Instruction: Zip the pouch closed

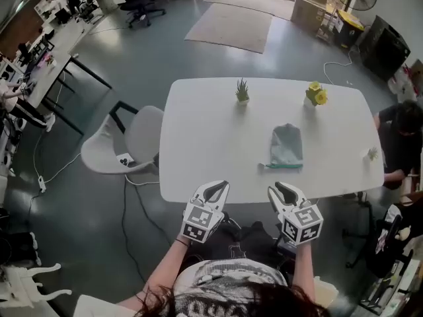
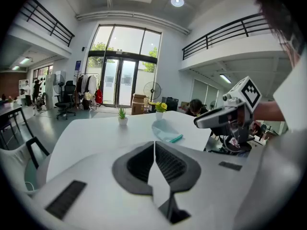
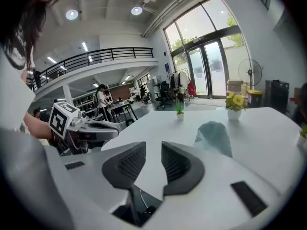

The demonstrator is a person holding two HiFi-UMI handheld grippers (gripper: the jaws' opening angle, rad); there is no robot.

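1. Pouch point(image 1: 287, 145) lies flat on the white table point(image 1: 198, 144), right of middle, teal edge nearest the person.
2. Left gripper point(image 1: 218, 187): jaws together, nothing between them, at the table's near edge.
3. Right gripper point(image 1: 283, 189): jaws apart, empty, well short of the pouch.

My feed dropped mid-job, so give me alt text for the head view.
A grey-green fabric pouch with a teal zipper edge lies untouched on the white rounded table, right of centre. The left gripper, shut, and right gripper, open and empty, hover at its near edge.
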